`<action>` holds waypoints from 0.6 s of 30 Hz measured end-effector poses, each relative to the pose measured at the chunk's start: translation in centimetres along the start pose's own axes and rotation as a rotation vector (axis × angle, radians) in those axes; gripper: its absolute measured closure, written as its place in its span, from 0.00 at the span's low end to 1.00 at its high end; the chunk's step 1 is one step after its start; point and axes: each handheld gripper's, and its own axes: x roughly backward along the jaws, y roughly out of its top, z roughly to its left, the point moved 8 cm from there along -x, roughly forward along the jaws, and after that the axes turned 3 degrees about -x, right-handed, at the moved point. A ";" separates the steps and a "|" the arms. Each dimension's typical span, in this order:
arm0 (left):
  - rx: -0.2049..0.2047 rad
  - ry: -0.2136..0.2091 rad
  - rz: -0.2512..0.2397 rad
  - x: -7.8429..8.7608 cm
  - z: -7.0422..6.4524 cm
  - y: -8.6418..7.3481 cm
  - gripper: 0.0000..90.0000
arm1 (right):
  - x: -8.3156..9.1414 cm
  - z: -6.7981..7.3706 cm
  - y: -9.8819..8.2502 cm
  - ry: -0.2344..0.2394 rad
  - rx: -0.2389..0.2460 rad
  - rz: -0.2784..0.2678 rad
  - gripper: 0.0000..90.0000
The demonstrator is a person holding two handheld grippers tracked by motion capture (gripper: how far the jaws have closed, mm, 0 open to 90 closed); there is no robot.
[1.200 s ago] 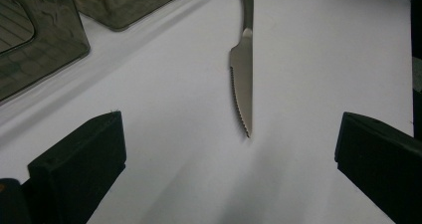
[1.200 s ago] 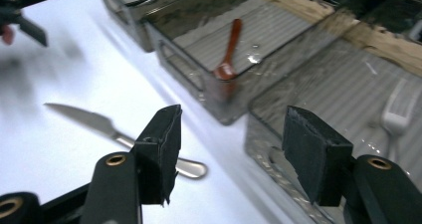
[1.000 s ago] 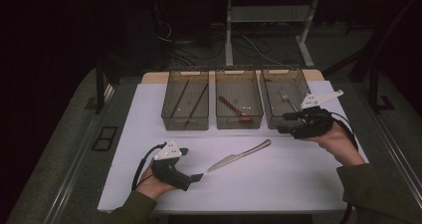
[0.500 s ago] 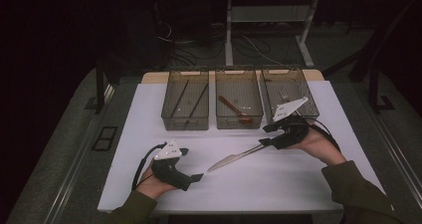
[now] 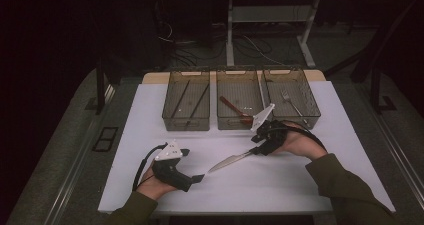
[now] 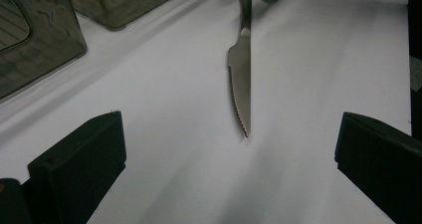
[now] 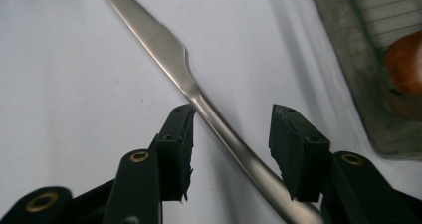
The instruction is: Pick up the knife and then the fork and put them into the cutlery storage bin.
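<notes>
A silver serrated table knife (image 5: 229, 161) lies flat on the white table top (image 5: 280, 190), blade toward the left hand. My right gripper (image 5: 256, 150) is down over its handle. In the right gripper view the knife handle (image 7: 234, 144) runs between the two pads. The jaws of the right gripper (image 7: 231, 122) have just been closing; one pad sits at the handle's edge, the other stands apart. My left gripper (image 5: 198, 177) rests on the table, open and empty, just short of the blade tip. In the left gripper view, the left gripper (image 6: 231, 154) points at the knife (image 6: 241, 69).
Three smoky clear bins stand in a row at the back of the table top. The left bin (image 5: 170, 116) holds dark sticks, the middle bin (image 5: 225, 122) a reddish utensil, the right bin (image 5: 312, 110) a fork. The table's edges drop to dark floor.
My right gripper has come left and down from in front of the right bin to the knife's handle. Its jaws stand narrower. The left gripper and the knife have stayed put.
</notes>
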 end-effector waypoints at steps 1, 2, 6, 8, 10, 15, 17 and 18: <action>0.000 0.000 0.000 0.0 0.0 0.0 0.00 | -0.3 0.0 0.0 0.005 0.006 0.009 0.60; 0.000 0.000 0.000 0.0 0.0 0.0 0.00 | -0.5 0.0 -0.1 0.011 0.013 0.023 0.61; -0.001 -0.001 0.001 0.0 0.0 0.0 0.00 | -1.2 0.1 -0.2 0.020 0.030 0.069 0.64; 0.000 -0.001 0.001 0.0 0.0 0.0 0.00 | -1.5 0.2 -0.1 0.026 0.046 0.084 0.65; 0.000 -0.001 0.000 0.0 0.0 0.0 0.00 | -1.7 0.3 0.0 0.035 0.060 0.102 0.67; -0.001 -0.004 0.001 0.0 0.0 0.0 0.00 | -2.2 0.2 0.0 0.029 0.085 0.136 0.70; -0.002 -0.005 0.001 0.0 0.0 0.0 0.00 | -2.4 0.2 -0.1 0.027 0.097 0.156 0.70; 0.000 -0.005 0.000 0.0 -0.1 0.0 0.00 | -2.5 0.2 0.0 0.032 0.099 0.155 0.70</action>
